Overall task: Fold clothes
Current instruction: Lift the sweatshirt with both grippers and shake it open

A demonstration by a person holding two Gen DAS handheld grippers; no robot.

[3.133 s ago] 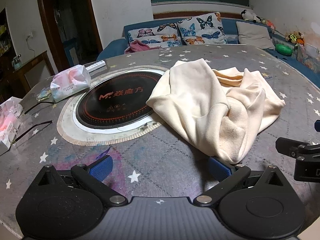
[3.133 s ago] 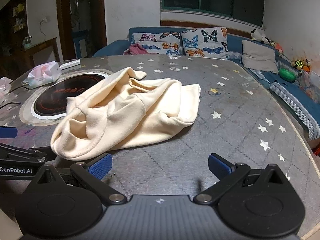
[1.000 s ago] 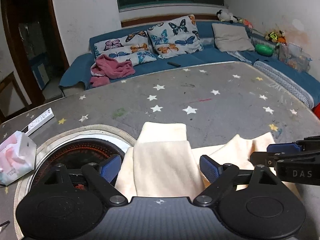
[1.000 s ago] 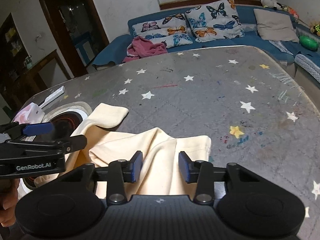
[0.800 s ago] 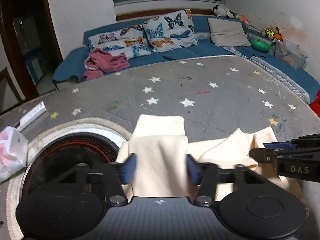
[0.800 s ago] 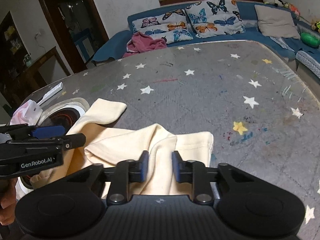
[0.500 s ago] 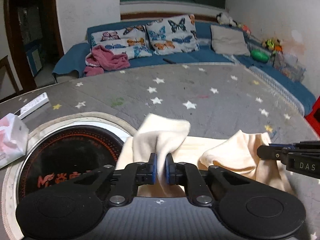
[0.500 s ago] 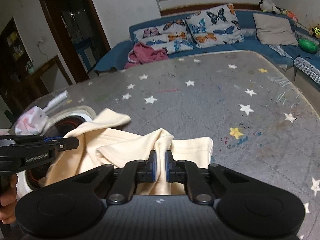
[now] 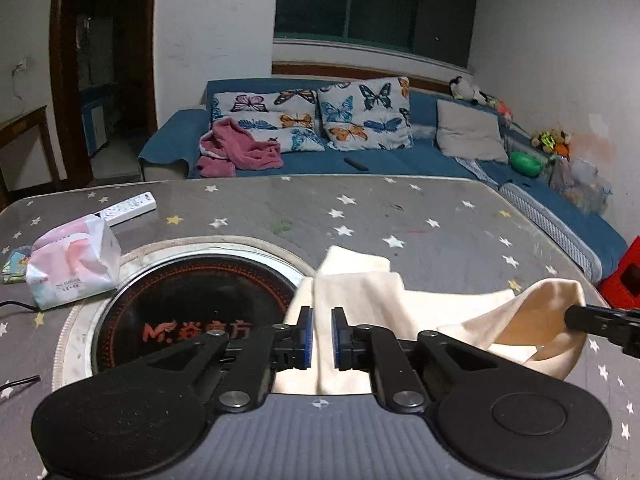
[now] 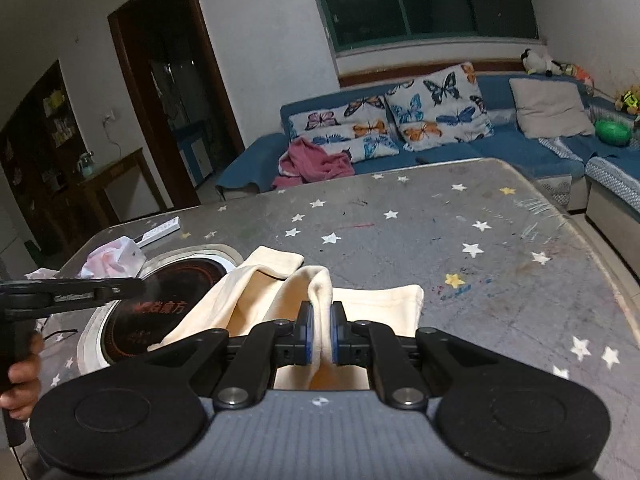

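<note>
The garment [image 9: 360, 292] lay on the worktop [image 9: 440, 216], just right of the round cooktop [image 9: 192, 300]. A tissue pack [image 9: 72, 268] sat left of the cooktop, a remote [image 9: 128, 208] beyond it, the sofa [image 9: 360, 160] behind the worktop.

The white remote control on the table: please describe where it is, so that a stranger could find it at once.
Start at the grey star-patterned table and find the round black cooktop set into it. Beyond it, past the pink-and-white tissue pack, the white remote control lies flat near the table's far left edge. It is the only long, thin white bar there.
</note>
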